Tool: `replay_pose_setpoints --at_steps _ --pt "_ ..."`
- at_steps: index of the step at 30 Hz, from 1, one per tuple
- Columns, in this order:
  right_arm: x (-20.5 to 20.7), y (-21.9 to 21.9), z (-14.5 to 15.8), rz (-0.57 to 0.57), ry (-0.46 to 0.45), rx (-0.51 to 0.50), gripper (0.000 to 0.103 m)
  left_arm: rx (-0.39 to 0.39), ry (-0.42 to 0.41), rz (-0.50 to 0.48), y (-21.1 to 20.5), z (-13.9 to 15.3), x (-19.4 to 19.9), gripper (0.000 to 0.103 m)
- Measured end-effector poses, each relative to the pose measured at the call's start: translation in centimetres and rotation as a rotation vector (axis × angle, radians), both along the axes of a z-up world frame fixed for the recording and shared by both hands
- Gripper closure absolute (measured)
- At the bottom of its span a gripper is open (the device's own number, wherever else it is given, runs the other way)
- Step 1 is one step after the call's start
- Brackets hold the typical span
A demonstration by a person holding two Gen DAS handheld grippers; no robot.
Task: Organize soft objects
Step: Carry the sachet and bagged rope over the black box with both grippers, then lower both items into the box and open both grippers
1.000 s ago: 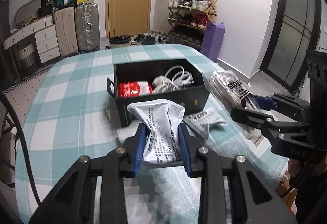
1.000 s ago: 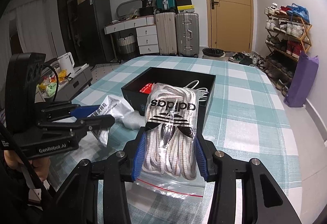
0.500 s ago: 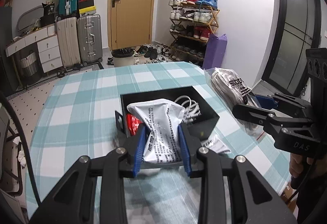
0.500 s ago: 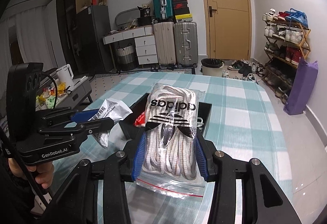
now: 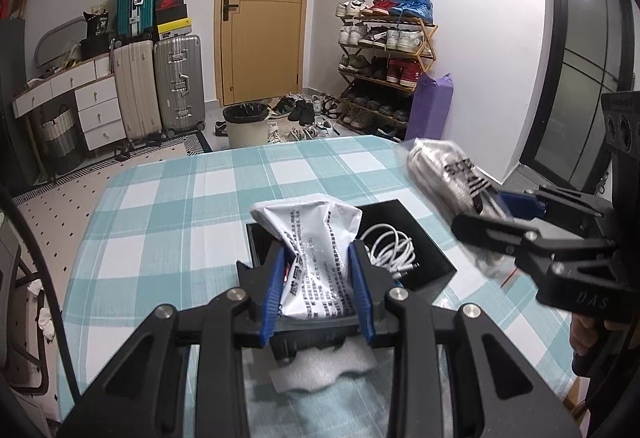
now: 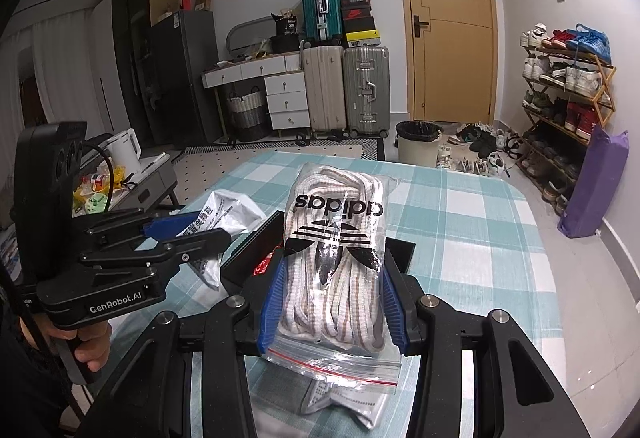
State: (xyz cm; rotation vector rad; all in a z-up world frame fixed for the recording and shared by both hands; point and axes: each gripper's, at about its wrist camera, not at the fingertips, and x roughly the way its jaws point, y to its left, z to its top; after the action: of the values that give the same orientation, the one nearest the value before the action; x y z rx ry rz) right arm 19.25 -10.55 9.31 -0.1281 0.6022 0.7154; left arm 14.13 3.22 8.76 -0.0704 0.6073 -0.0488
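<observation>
My left gripper (image 5: 316, 282) is shut on a white printed plastic pouch (image 5: 310, 238) and holds it above the near end of a black box (image 5: 416, 238). The box holds a coiled white cable (image 5: 390, 248) and a red packet (image 6: 262, 266). My right gripper (image 6: 330, 302) is shut on a clear zip bag of white laces with an Adidas logo (image 6: 336, 238), held above the box's right side. The right gripper also shows in the left wrist view (image 5: 496, 214), and the left gripper in the right wrist view (image 6: 188, 228).
The box sits on a table with a teal and white checked cloth (image 5: 168, 214). A grey printed packet (image 6: 348, 402) and a white flat piece (image 5: 320, 370) lie on the cloth below the grippers. Suitcases, drawers, a bin and a shoe rack stand beyond the table.
Both grippers have risen and moved forward over the box with their loads. The box now sits lower and closer in both views.
</observation>
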Motion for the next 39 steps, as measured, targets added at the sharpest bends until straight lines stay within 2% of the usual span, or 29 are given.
replay_pose_setpoints --at_steps 15,25,31,39 --pt "4.4 2.6 -4.2 0.022 0.065 -0.079 0.059 0.001 0.063 0.001 -0.3 -3.1 4.8 0.073" --pt "6.2 3.5 -6.8 0.037 0.097 -0.154 0.059 0.035 0.116 0.010 -0.8 -5.6 6.4 0.073" --pt "6.8 4.2 -7.2 0.053 0.086 -0.189 0.059 0.052 0.133 0.017 -1.0 -6.6 6.9 0.073" --pt "7.4 4.6 -7.7 0.072 0.094 -0.208 0.059 0.038 0.146 0.020 -0.7 -7.1 7.3 0.072"
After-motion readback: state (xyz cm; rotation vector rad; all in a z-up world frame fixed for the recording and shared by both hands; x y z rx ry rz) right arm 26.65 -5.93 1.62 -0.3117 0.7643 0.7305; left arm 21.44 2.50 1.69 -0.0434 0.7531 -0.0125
